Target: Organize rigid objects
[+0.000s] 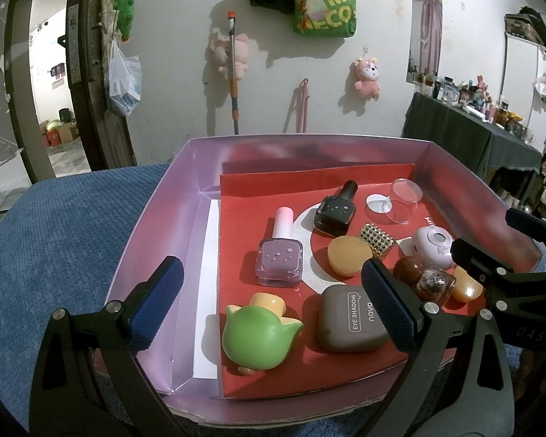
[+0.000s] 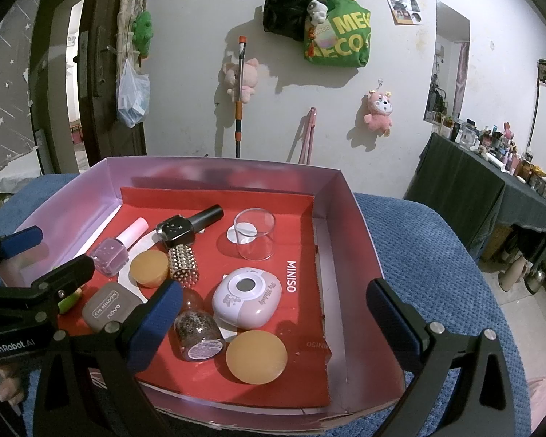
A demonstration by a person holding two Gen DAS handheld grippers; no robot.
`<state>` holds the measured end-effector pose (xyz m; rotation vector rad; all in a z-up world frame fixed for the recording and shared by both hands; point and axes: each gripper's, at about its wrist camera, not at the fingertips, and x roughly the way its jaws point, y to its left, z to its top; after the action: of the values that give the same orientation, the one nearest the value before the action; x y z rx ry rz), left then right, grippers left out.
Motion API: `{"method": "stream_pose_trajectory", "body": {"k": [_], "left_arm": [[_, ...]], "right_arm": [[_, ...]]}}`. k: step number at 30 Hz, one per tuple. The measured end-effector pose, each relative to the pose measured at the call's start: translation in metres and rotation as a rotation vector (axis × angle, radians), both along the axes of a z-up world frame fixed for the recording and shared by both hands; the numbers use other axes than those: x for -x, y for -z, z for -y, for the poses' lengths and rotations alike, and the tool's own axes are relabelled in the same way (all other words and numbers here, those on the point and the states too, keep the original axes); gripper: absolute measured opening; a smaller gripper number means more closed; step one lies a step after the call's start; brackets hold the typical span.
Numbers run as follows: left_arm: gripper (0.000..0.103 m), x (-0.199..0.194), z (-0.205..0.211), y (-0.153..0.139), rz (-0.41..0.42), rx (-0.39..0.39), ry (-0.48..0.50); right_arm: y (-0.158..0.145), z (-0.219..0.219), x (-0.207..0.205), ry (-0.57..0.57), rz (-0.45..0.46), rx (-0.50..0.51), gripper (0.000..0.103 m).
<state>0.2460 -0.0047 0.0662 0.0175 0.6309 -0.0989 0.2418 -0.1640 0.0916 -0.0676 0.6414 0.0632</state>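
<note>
A pink box (image 1: 156, 218) with a red liner (image 1: 258, 189) holds small rigid objects: a green frog-shaped case (image 1: 256, 338), a grey eye-shadow case (image 1: 349, 318), a lilac nail polish (image 1: 278, 260), a black nail polish (image 1: 336, 211), an amber puck (image 1: 347, 255), a studded roller (image 1: 376, 242), a clear cup (image 1: 404, 200), a pink round case (image 2: 247, 302), a glitter bottle (image 2: 196, 327) and a second amber puck (image 2: 256, 357). My left gripper (image 1: 273, 309) is open over the frog and eye-shadow case. My right gripper (image 2: 273, 320) is open over the pink case.
The box sits on a blue quilted cover (image 2: 436, 273). A dark-clothed side table (image 2: 491, 189) with bottles stands at the right. A white wall with hung bags and plush toys is behind, and a dark door frame (image 1: 91, 73) is at the left.
</note>
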Motion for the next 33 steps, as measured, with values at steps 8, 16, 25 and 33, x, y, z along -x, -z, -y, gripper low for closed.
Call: {"method": "stream_pose_trajectory", "body": {"k": [8, 16, 25, 33], "left_arm": [[0.100, 0.022, 0.003, -0.003, 0.019, -0.030, 0.009], [0.100, 0.068, -0.008, -0.010, -0.046, 0.069, 0.004], [0.100, 0.091, -0.009, 0.018, -0.233, 0.047, -0.020], [0.100, 0.098, -0.002, 0.041, -0.300, -0.023, -0.059]], "right_arm": [[-0.006, 0.006, 0.013, -0.009, 0.023, -0.045, 0.103], [-0.022, 0.002, 0.068, -0.068, 0.032, -0.044, 0.103], [-0.011, -0.002, 0.107, -0.053, -0.088, 0.007, 0.103], [0.031, 0.008, 0.094, -0.017, -0.307, -0.059, 0.103]]}}
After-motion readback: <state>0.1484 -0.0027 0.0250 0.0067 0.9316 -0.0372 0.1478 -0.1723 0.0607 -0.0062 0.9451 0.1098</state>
